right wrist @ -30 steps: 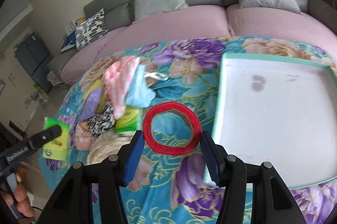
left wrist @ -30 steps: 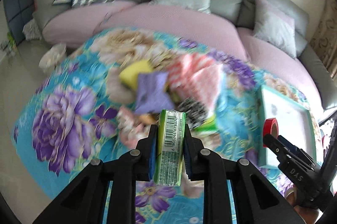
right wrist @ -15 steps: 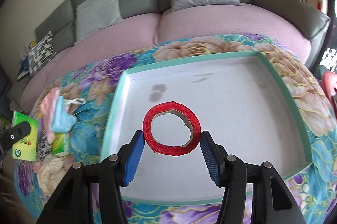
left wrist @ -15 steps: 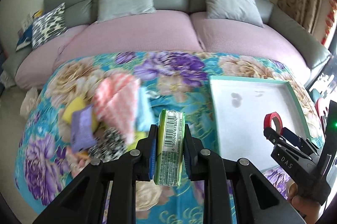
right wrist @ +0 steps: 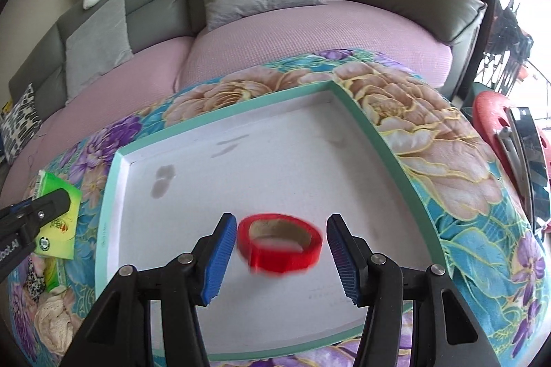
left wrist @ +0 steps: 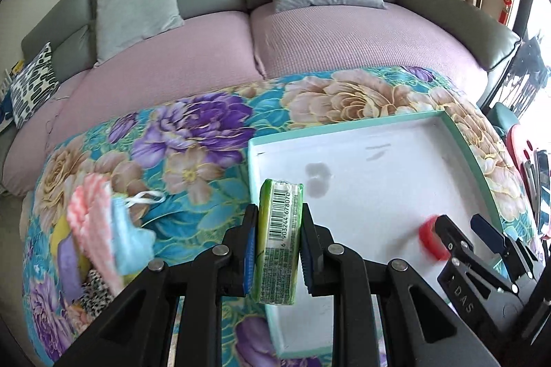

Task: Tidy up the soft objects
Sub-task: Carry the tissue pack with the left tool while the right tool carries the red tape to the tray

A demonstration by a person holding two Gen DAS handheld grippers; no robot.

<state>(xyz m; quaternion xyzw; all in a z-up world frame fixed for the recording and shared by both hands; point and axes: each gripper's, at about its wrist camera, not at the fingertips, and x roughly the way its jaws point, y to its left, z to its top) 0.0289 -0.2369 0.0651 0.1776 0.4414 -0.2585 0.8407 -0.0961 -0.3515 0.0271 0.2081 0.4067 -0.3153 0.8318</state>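
Progress: early. White tray w/ teal rim sits on the floral blanket; nothing rests settled in it yet.

Right gripper: jaws apart, pads clear of the red tape roll, which shows blurred betw. them, low over the tray floor. Reads as released, probably dropping; whether it touches the floor, can't tell.

Left gripper: closed on a green tissue pack, held upright on edge, over the tray's left rim. Judged next item in, not yet let go.

Outstanding: pile at blanket's left side, well apart from tray – pink-white striped cloth, light blue piece, purple piece, leopard-print item, some yellow beneath. A second green pack and a cream knit item show in right wrist view. So most of the job remains.

Writing:
- Tissue pack: barcode, digits read approx. "6 903244 678070"; fine print below illegible
- Pack face, right wrist view: small logo, unreadable
- Right gripper body: "DAS"
- Left gripper body: partial "...bot.AI"
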